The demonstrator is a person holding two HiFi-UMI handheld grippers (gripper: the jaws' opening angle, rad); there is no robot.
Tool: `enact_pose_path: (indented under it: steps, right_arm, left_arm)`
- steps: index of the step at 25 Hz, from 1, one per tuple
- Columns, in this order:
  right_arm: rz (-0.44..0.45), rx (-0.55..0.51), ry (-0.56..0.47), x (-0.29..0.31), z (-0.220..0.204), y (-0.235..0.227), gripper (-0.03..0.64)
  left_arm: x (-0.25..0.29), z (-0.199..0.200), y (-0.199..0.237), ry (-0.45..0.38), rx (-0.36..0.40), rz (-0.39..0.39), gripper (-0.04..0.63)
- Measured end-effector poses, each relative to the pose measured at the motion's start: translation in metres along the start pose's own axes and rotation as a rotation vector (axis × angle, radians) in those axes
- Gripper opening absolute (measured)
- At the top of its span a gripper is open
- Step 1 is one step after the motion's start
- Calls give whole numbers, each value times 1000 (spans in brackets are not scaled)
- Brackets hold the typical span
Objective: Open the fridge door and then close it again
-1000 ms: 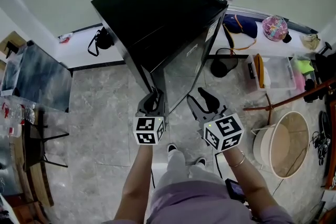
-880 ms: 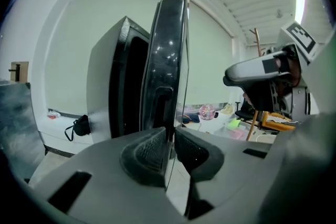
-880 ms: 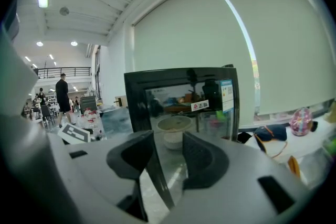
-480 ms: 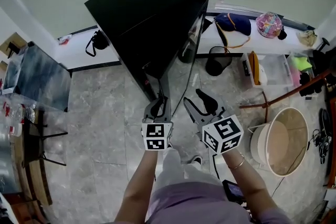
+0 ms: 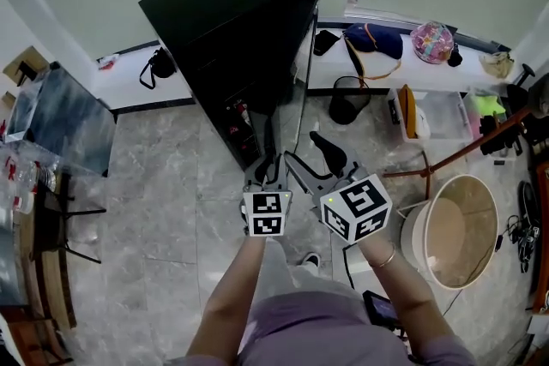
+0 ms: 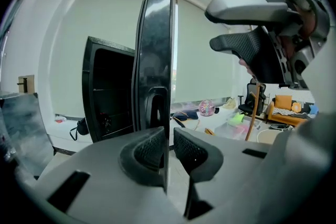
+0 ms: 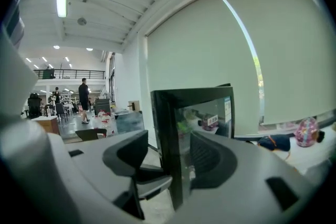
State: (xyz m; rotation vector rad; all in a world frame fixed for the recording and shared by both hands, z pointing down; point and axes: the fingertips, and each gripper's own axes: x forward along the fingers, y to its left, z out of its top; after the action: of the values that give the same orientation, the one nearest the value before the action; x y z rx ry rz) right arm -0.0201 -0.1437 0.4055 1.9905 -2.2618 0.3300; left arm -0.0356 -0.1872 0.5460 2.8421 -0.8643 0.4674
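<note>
A black mini fridge point(image 5: 232, 21) stands against the wall with its door point(image 5: 296, 99) swung out toward me, nearly edge-on in the head view. My left gripper point(image 5: 268, 170) is shut on the door's free edge; in the left gripper view the thin door edge point(image 6: 155, 60) runs down between the closed pads point(image 6: 149, 149), beside the dark open cabinet point(image 6: 107, 92). My right gripper point(image 5: 313, 152) hangs just right of the door. Its jaws have just been opening, and in the right gripper view the door point(image 7: 202, 123) stands between the spread jaws with neither pad pressing on it.
A round cream bin point(image 5: 455, 231) and a clear plastic box point(image 5: 442, 116) lie to the right. A black wastebasket point(image 5: 343, 103), a dark bag point(image 5: 373, 39) and a pink ball point(image 5: 431, 41) sit by the wall ledge. A glass-topped table point(image 5: 60, 124) is at the left.
The fridge door has swung further open, now showing the cabinet's inside. My left gripper came along with its edge, and the right gripper's jaws stand wider apart.
</note>
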Motion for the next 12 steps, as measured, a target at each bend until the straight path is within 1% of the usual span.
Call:
enact_pose_path:
  steps: [3, 6, 12]
  right_arm:
    - [12, -19, -1, -6, 5, 3, 255]
    - [6, -33, 4, -10, 8, 1, 272]
    - [-8, -66, -19, -7, 27, -2, 292]
  left_arm:
    - [0, 0, -12, 8, 2, 12, 41]
    - [0, 0, -23, 13, 2, 17, 42]
    - [1, 2, -46, 10, 25, -6, 41]
